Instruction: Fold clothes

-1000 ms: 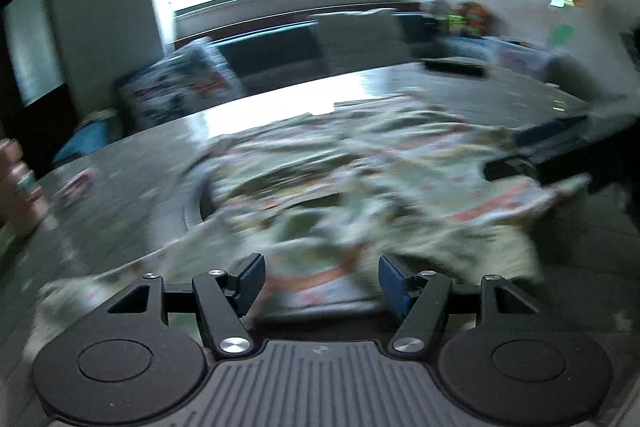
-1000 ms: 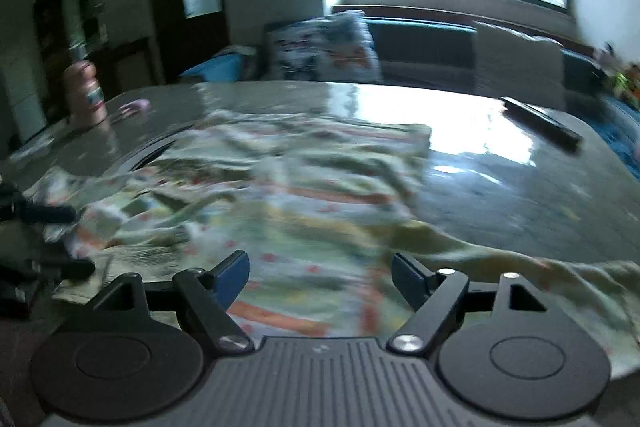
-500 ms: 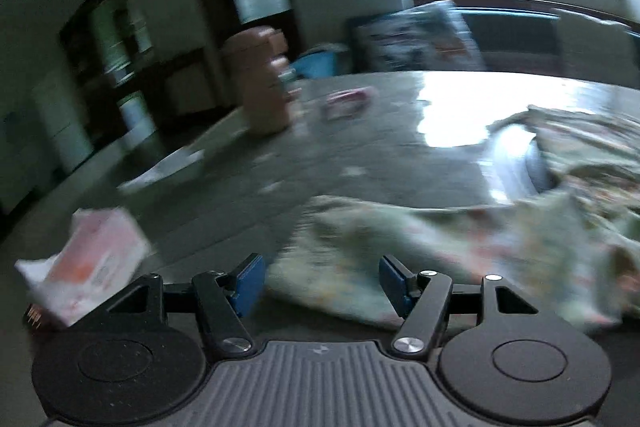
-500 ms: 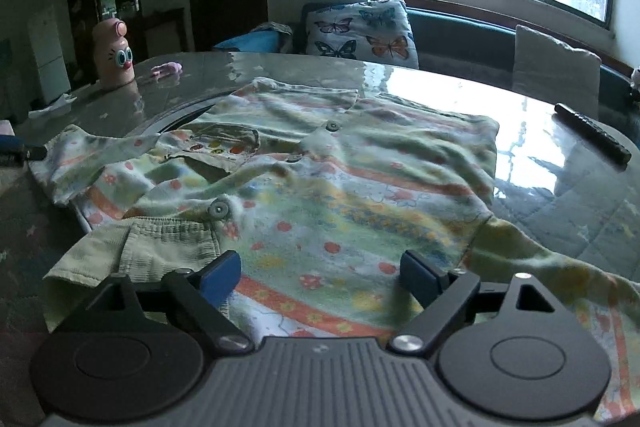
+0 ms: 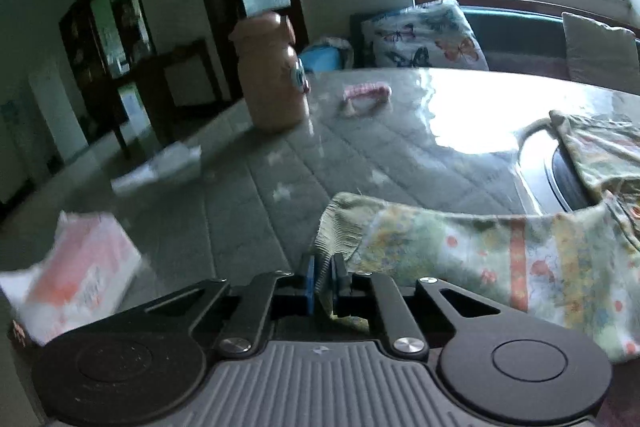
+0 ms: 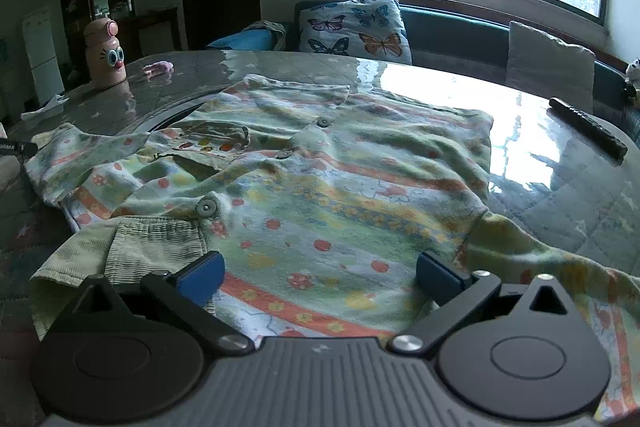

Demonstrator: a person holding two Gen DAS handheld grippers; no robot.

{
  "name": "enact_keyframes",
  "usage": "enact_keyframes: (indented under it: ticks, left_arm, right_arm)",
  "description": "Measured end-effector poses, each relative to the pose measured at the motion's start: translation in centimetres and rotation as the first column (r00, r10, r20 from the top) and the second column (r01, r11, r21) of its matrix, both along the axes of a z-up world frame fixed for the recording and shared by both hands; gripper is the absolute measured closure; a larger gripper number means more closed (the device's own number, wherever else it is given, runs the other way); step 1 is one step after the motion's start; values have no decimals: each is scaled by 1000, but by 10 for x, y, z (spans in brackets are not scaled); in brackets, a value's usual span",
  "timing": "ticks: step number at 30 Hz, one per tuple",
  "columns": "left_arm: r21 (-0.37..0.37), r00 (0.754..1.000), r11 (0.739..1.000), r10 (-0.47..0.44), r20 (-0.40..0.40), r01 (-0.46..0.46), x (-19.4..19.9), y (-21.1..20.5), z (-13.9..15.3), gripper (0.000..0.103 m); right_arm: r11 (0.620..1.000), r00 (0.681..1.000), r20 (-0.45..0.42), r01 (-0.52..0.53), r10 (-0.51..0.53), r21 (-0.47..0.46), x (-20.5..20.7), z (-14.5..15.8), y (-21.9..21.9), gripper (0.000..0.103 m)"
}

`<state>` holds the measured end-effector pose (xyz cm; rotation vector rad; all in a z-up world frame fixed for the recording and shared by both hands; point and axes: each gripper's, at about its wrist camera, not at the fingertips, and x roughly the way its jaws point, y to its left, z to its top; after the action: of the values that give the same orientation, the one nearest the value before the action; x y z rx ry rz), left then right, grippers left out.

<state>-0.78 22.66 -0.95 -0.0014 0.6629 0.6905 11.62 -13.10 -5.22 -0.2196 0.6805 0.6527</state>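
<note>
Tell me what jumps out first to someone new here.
The patterned shirt sprawled across the table dominates. The left gripper pinches its sleeve cuff with jaws closed; the right gripper hovers over the hem, jaws wide. A pink bottle with cartoon eyes stands far left.

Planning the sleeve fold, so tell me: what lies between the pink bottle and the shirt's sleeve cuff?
Bare quilted table in the left wrist view; the pink bottle and the sleeve cuff have nothing between them.

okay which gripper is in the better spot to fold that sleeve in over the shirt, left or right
Left, probably. The left gripper has just closed on the ribbed cuff of the shirt's sleeve, so it can carry it inward. The right gripper has been opening and hangs over the shirt's lower front, holding nothing.
</note>
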Motion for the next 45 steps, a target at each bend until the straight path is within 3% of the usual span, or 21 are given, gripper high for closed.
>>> enact_keyframes:
  ticks: [9, 16, 19, 24, 30, 40, 45]
  left_arm:
    - [129, 998, 990, -58, 10, 56, 30, 10, 12, 94]
    - [112, 992, 994, 19, -125, -5, 36, 23, -15, 88]
    - [94, 995, 995, 37, -97, -28, 33, 22, -5, 86]
    - [67, 993, 992, -105, -48, 108, 40, -2, 11, 86]
    - [48, 979, 982, -179, -100, 184, 77, -11, -4, 86]
    - [196, 976, 968, -123, -179, 158, 97, 2, -23, 86]
    - [170, 979, 973, -130, -156, 156, 91, -5, -10, 86]
  right_arm:
    - [1000, 1000, 3, 0, 0, -8, -1, 0, 1, 0]
    - [1000, 1000, 2, 0, 0, -7, 0, -1, 1, 0]
    - [1000, 1000, 2, 0, 0, -7, 0, -1, 1, 0]
    - [1000, 1000, 2, 0, 0, -7, 0, -1, 1, 0]
    - [1000, 1000, 2, 0, 0, -7, 0, -1, 1, 0]
    - [1000, 1000, 2, -2, 2, -11, 0, 0, 2, 0]
    - [1000, 1000, -5, 5, -5, 14, -6, 13, 2, 1]
